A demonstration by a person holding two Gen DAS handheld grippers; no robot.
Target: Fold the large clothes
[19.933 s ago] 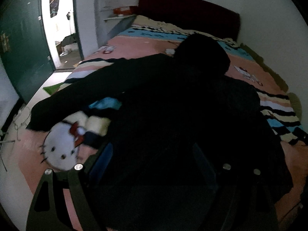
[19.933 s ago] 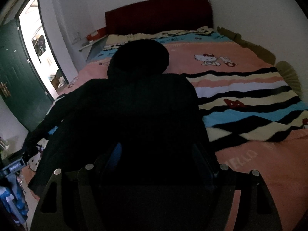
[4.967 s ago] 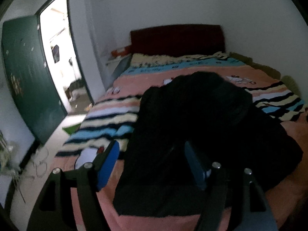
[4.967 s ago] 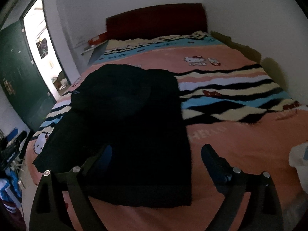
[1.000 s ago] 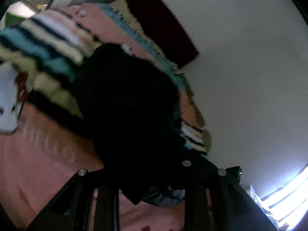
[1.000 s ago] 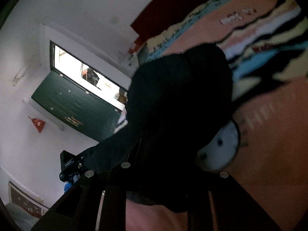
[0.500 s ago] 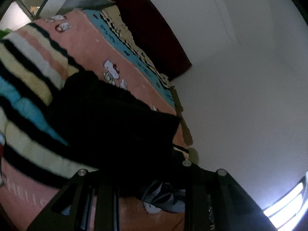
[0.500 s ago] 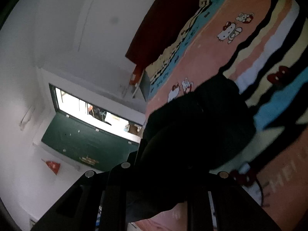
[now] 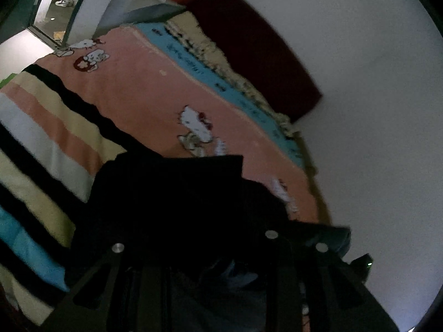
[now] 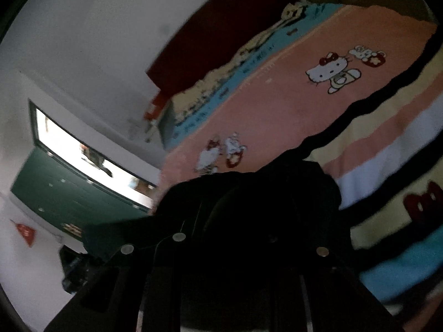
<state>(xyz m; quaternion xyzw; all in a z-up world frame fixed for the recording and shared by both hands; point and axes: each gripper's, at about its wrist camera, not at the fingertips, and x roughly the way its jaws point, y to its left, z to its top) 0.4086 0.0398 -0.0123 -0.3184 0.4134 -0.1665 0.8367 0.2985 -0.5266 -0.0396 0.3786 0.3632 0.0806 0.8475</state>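
Note:
A large black garment [image 9: 171,199] lies bunched over the striped Hello Kitty bedspread [image 9: 144,88], right in front of both cameras. In the left wrist view my left gripper [image 9: 193,251] is shut on the garment's near edge, with dark cloth draped over its fingers. In the right wrist view the same garment [image 10: 263,199] covers my right gripper [image 10: 224,249], which is shut on its cloth. Both views are strongly tilted. The fingertips are hidden in the black fabric.
The bed [image 10: 290,105] runs back to a dark red headboard [image 9: 257,52] against a white wall. A green door [image 10: 69,193] and a bright doorway [image 10: 91,157] are on the left side. A grey cloth [image 9: 238,279] lies under the left gripper.
Both grippers have carried the garment's near edge forward up the bed. The black cloth now covers less of the bedspread and sits lower in both views, with more pink blanket showing beyond it.

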